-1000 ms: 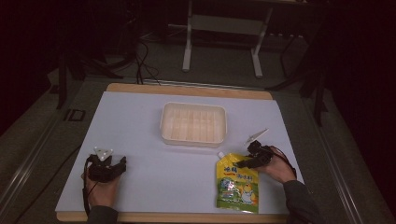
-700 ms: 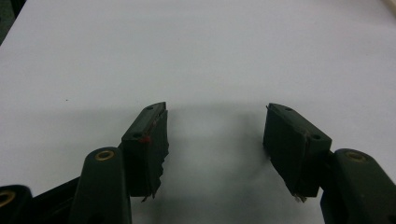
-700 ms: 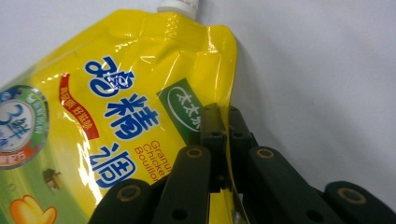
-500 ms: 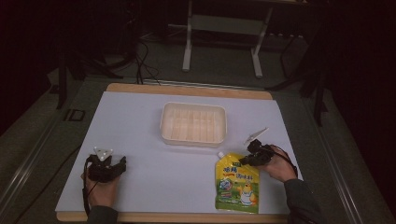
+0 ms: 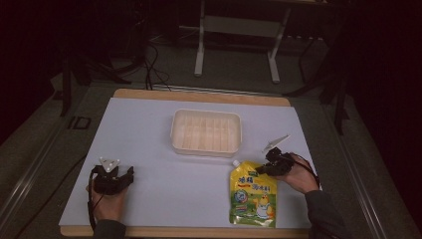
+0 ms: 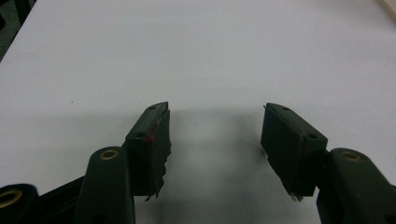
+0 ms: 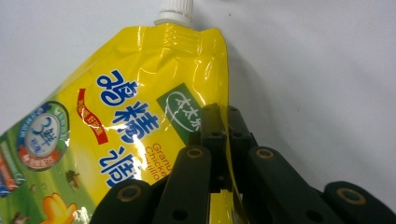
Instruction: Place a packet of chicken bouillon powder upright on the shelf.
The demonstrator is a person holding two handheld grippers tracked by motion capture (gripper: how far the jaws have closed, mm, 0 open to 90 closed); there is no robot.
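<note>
1. The right gripper (image 5: 262, 169) has just closed its jaws on the yellow pouch (image 5: 254, 195). 1 second ago they stood partly apart at the pouch's right edge; now they are fully together with the thin foil edge pinched between them, as the right gripper view (image 7: 223, 122) shows plainly.
2. The pouch (image 7: 116, 121) lies flat on the white desk (image 5: 149, 129) at the near right, its white cap (image 5: 236, 163) pointing toward the far side. Against the earlier high views it has turned slightly and shifted a little left, so the closing jaws seem to have nudged it.
3. The grip sits on the upper right side seam, just below the cap (image 7: 174, 10) end. Only the edge is held, so I judge the pouch would hang and swing when lifted.
4. The left gripper (image 5: 110, 175) rests at the near left of the desk, well apart from the pouch. Its jaws (image 6: 215, 140) stand wide open over bare white surface, holding nothing, and the hand has kept still.
5. A white tray (image 5: 206, 132) sits at the middle of the desk, just beyond the pouch, empty as far as I can tell.
6. With the hold secured, the pick-up looks done; the likely next step is to lift the pouch, perhaps toward the tray.
</note>
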